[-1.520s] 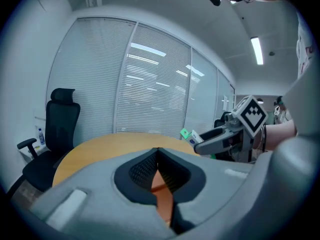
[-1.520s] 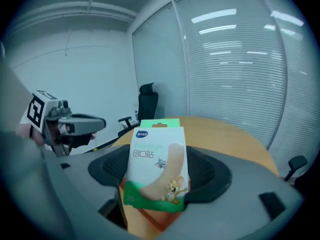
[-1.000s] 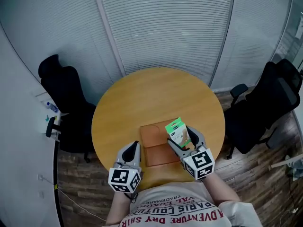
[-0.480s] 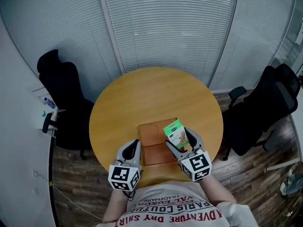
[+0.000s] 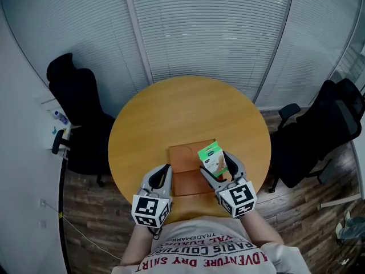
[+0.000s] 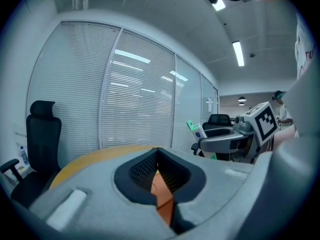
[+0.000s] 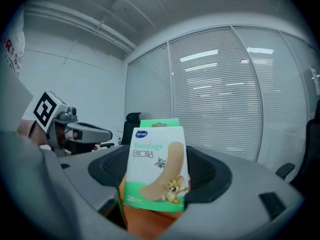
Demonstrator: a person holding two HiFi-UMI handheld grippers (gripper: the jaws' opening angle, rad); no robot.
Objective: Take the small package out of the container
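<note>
Almost nothing has changed: the right gripper [image 5: 218, 164] stays clamped on the green-and-white cardboard bandage box [image 5: 212, 158], upright just above the right edge of the flat brown rectangular container [image 5: 183, 176], while the left gripper [image 5: 164, 171] sits pinched closed and empty at its left edge, so removal looks essentially done.

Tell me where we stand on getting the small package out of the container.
Done: the bandage box is clamped upright in the right claw. In hand: it is held over the right edge of the brown container, while the left claw looks shut on the container's left edge. Left: carry the box clear, probably onto the table.
</note>
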